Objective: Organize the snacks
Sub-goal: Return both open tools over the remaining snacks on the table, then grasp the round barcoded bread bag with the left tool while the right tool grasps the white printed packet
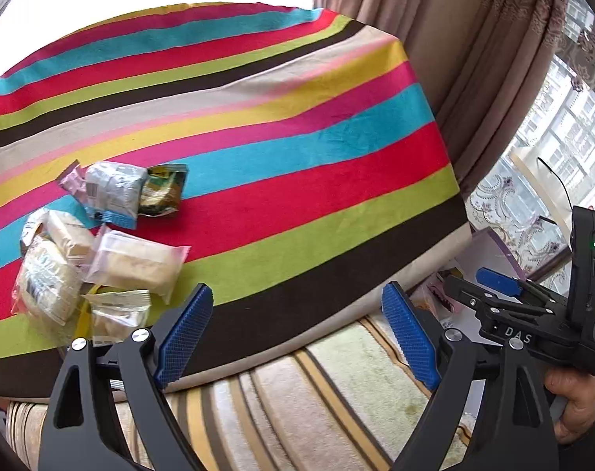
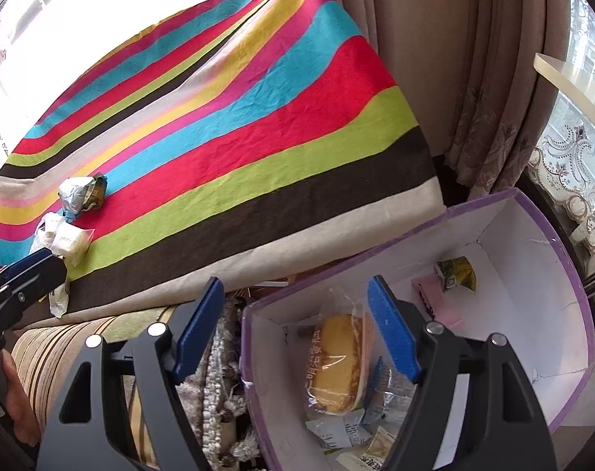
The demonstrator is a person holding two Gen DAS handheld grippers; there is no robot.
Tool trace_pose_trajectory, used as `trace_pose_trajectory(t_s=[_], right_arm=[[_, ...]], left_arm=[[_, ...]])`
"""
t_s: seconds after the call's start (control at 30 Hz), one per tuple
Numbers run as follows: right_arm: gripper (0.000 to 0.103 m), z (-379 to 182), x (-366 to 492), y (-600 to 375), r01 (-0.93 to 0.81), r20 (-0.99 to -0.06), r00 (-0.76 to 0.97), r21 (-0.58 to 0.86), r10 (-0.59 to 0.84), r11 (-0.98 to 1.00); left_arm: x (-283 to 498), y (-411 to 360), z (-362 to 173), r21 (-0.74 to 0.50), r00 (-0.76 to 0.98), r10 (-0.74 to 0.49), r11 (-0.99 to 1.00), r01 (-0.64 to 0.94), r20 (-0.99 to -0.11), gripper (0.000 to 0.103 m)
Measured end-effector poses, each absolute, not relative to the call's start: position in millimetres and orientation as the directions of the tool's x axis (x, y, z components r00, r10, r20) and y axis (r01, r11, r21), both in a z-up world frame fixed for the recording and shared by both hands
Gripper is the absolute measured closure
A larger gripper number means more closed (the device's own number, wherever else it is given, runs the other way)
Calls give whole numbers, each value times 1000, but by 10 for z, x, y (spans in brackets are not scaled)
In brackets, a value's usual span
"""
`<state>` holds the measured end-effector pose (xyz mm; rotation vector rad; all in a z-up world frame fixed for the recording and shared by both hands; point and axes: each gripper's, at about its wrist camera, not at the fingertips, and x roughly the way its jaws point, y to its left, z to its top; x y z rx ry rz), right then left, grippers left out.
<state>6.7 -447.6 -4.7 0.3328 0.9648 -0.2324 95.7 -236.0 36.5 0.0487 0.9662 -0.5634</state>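
Several wrapped snacks lie in a pile point(image 1: 101, 251) on the left of a striped cloth point(image 1: 297, 165): a silver-blue packet point(image 1: 113, 190), a green packet point(image 1: 162, 190) and clear-wrapped cakes point(image 1: 134, 263). The pile also shows in the right wrist view point(image 2: 72, 219). My left gripper point(image 1: 297, 329) is open and empty, right of the pile at the cloth's near edge. My right gripper point(image 2: 295, 325) is open and empty over a purple-rimmed white box point(image 2: 552, 235). The box holds a wrapped yellow cake point(image 2: 338, 361), a green packet point(image 2: 456, 272), a pink packet point(image 2: 435, 302) and more wrappers.
Beige curtains point(image 1: 454, 59) hang behind the cloth. A striped sofa cushion point(image 1: 317, 400) lies below the cloth edge. A beaded fringe point(image 2: 219, 392) sits left of the box. The right gripper shows in the left wrist view point(image 1: 505, 294). A lace-covered table point(image 2: 572, 165) stands at right.
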Motion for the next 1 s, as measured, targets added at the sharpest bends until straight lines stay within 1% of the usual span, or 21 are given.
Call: trace_pose_trajectory(t_s=[0.13, 0.37, 0.4, 0.6, 0.73, 0.8, 0.9, 1.0], right_arm=[[27, -19, 159, -4301, 300, -838, 546, 166, -26, 940], [26, 18, 315, -3962, 229, -844, 536, 155, 9, 961], [26, 24, 340, -3906, 216, -846, 533, 149, 12, 965], [26, 71, 456, -3674, 168, -851, 524, 133, 26, 977], [26, 100, 530, -3481, 126, -856, 514, 143, 58, 982], [26, 111, 569, -3334, 90, -859, 508, 131, 68, 987], [26, 128, 618, -3150, 50, -863, 499, 124, 83, 991], [26, 142, 675, -2985, 21, -866, 491, 125, 99, 992]], left_arm=[[1058, -2045, 378, -217, 471, -407, 888, 406, -783, 18], [1201, -1436, 417, -172, 564, -315, 941, 292, -764, 18], [1216, -1346, 411, -167, 572, -300, 947, 275, -763, 17], [1372, -912, 313, -131, 574, -237, 967, 220, -783, 15], [1463, -790, 225, -99, 557, -207, 971, 218, -804, 14], [1518, -788, 167, -74, 540, -196, 968, 239, -819, 11], [1589, -798, 68, -23, 516, -165, 962, 270, -841, 11], [1666, -780, -7, -11, 501, -155, 961, 278, -852, 11]])
